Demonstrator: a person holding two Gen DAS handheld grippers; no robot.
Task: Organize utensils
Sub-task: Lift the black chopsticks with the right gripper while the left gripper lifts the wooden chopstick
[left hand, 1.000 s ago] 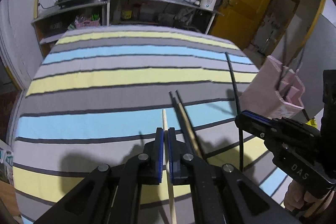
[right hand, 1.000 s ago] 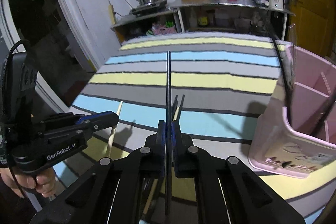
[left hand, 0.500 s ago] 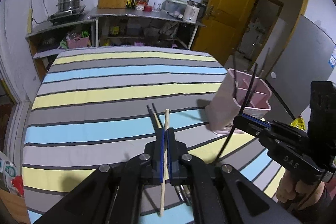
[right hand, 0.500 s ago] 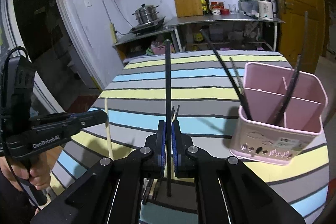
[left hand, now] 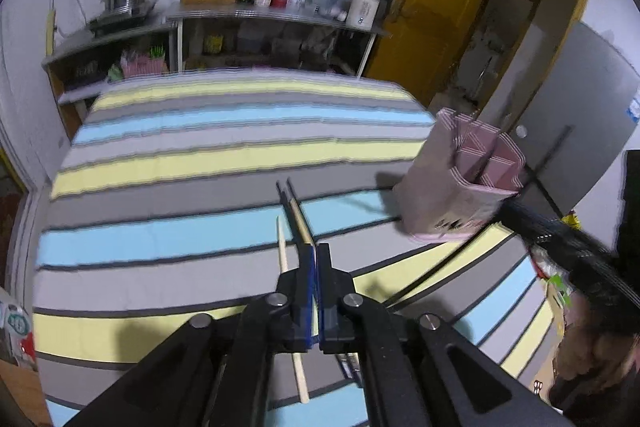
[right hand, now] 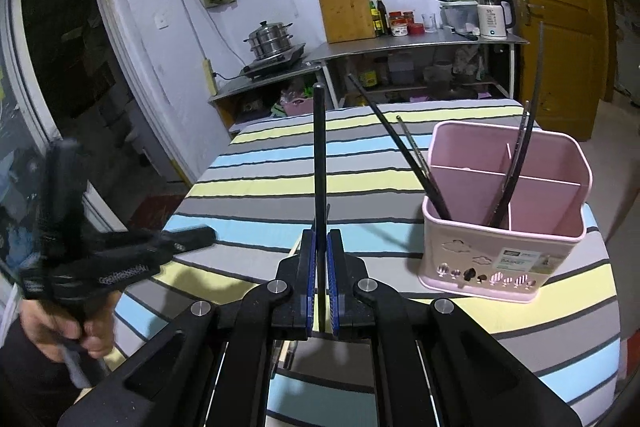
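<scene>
Chopstick (right hand: 320, 163), black, pinched upright mid-frame by right gripper (right hand: 321, 259), tip raised, presumably for dropping into pink holder (right hand: 500, 267) at right, already holding dark sticks. Left gripper (left hand: 317, 267) pressed together on nothing, low centre; pale chopstick (left hand: 285, 259) and dark pair (left hand: 294, 215) lying on striped cloth (left hand: 200, 167) beneath, awaiting pickup.

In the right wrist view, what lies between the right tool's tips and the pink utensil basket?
Only bare striped tablecloth and a shadow separate the right tool, shut on a black chopstick, from the pink plastic divided basket.
</scene>
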